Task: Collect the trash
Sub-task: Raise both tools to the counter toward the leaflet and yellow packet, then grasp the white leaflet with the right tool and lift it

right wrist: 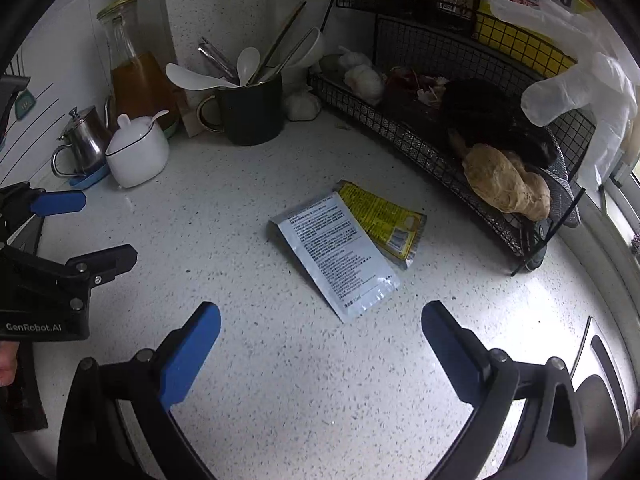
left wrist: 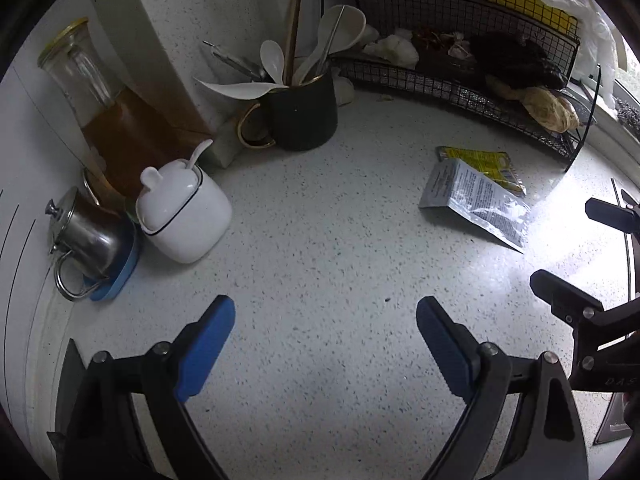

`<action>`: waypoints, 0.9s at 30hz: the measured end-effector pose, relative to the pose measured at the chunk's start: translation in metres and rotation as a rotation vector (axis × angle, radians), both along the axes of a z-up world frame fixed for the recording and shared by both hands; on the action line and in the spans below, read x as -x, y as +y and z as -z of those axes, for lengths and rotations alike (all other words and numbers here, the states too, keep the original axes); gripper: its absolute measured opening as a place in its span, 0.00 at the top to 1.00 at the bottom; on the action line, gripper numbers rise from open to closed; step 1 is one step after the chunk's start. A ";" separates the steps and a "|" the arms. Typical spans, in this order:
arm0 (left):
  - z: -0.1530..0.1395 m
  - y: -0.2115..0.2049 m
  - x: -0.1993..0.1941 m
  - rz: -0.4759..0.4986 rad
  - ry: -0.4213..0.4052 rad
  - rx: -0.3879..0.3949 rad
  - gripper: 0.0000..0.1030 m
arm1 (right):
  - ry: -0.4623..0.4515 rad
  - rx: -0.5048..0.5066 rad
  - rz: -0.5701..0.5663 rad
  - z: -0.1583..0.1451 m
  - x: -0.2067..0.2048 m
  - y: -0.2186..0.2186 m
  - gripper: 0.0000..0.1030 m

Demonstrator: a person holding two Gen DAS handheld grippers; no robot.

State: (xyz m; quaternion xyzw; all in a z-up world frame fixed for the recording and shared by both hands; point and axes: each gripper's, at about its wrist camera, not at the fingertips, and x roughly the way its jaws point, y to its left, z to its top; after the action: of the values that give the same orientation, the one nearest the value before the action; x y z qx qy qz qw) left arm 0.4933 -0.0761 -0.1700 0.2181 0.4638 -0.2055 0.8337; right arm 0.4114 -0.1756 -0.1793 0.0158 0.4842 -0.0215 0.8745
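Both grippers, left gripper [left wrist: 326,320] & right gripper [right wrist: 320,324], spread wide, empty; silver packet [right wrist: 336,256] overlaps yellow packet [right wrist: 384,220] on tabletop [right wrist: 280,380].

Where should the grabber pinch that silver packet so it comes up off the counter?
Probably the far left end of the silver packet: it curls up off the counter there, so a finger can slip beneath. The rest lies flat, and its right side overlaps the yellow packet. The open right gripper is nearest; come from above left, one finger under the raised edge.
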 end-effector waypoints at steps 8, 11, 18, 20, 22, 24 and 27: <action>0.019 -0.009 -0.045 0.008 0.037 -0.026 0.12 | 0.042 0.015 -0.031 0.030 -0.050 0.002 0.02; 0.029 -0.012 -0.057 0.011 0.051 -0.040 0.12 | 0.051 0.011 -0.053 0.040 -0.066 0.000 0.02; 0.043 -0.014 -0.065 0.007 0.092 -0.041 0.12 | 0.069 -0.027 -0.184 0.054 -0.093 -0.006 0.02; 0.045 -0.013 -0.066 0.010 0.101 -0.049 0.12 | 0.093 -0.044 -0.214 0.061 -0.100 -0.010 0.02; 0.048 -0.012 -0.067 0.006 0.104 -0.055 0.12 | 0.112 -0.055 -0.249 0.064 -0.103 -0.011 0.02; 0.050 -0.010 -0.069 0.000 0.106 -0.057 0.12 | 0.109 -0.041 -0.272 0.063 -0.103 -0.012 0.06; 0.049 -0.007 -0.070 -0.005 0.103 -0.058 0.12 | 0.095 -0.028 -0.298 0.059 -0.099 -0.012 0.27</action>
State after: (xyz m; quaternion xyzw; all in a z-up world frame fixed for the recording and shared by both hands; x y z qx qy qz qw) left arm 0.5636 -0.0835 -0.2191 0.2303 0.5126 -0.2009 0.8024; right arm 0.5100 -0.1875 -0.2387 -0.0451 0.5222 0.1146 0.8439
